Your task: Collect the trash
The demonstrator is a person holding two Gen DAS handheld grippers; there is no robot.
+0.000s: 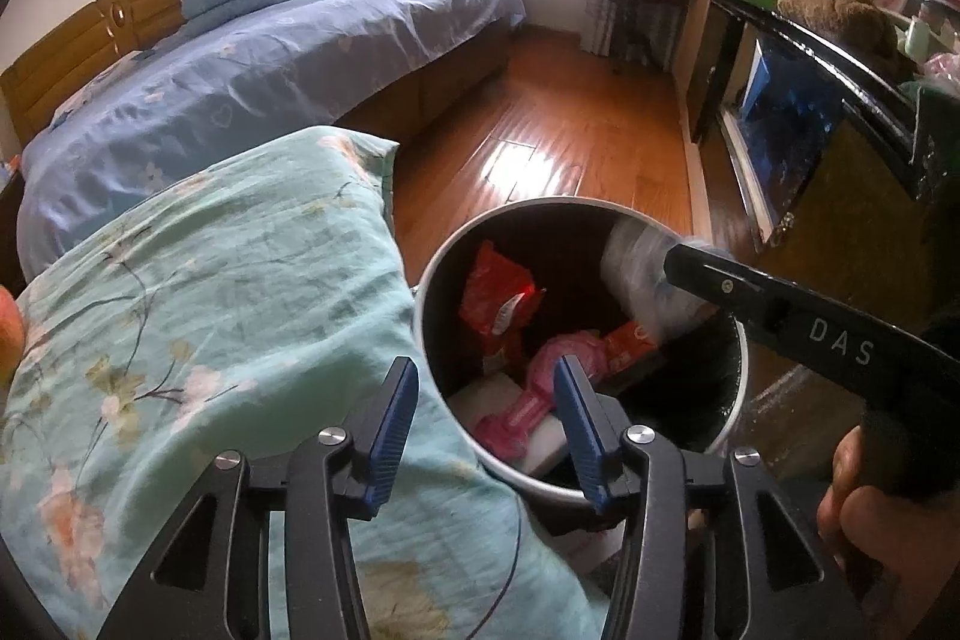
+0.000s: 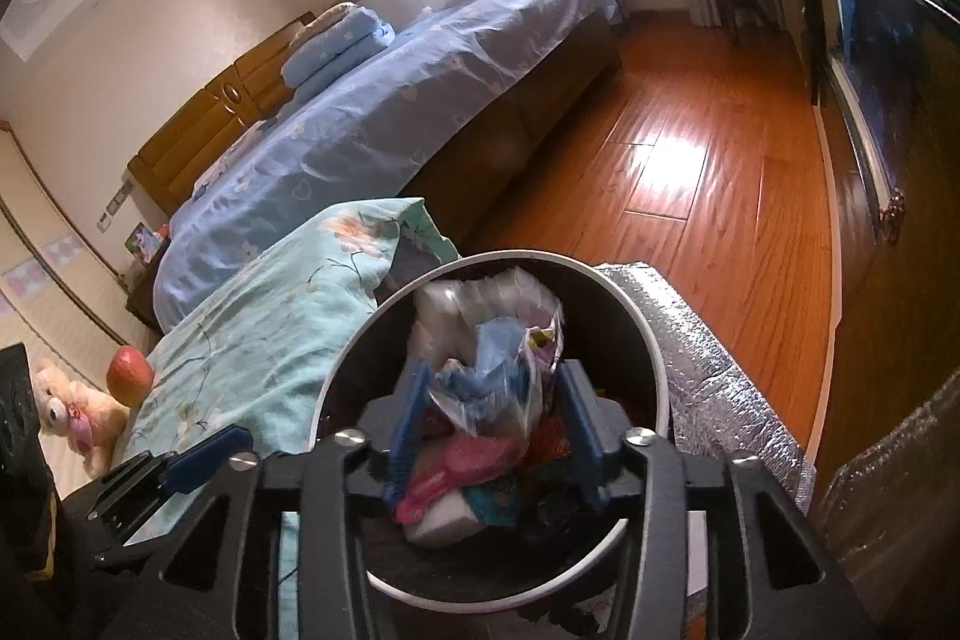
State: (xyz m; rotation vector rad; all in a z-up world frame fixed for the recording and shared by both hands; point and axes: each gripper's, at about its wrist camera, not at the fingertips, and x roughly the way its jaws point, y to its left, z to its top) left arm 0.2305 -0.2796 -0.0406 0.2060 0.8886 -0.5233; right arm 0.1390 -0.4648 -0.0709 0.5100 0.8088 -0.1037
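A round white-rimmed trash bin (image 1: 441, 256) with a dark inside stands on the floor beside the bed; it holds a red wrapper (image 1: 498, 298), a pink wrapper (image 1: 540, 388) and a white block (image 1: 486, 397). My left gripper (image 1: 486, 400) is open and empty, hovering at the bin's near rim. My right gripper (image 2: 489, 427) is over the bin (image 2: 651, 340), its jaws apart with a crumpled clear plastic bag (image 2: 498, 364) between them. It shows in the left wrist view (image 1: 678, 268) with the blurred bag (image 1: 639, 274) at its tip.
A teal floral quilt (image 1: 198, 310) covers the bed edge left of the bin. A blue bed (image 1: 252, 82) lies behind. A silver foil mat (image 2: 714, 364) lies right of the bin on the wood floor (image 2: 690, 148). An apple (image 2: 129, 373) and a teddy (image 2: 66, 406) sit at left.
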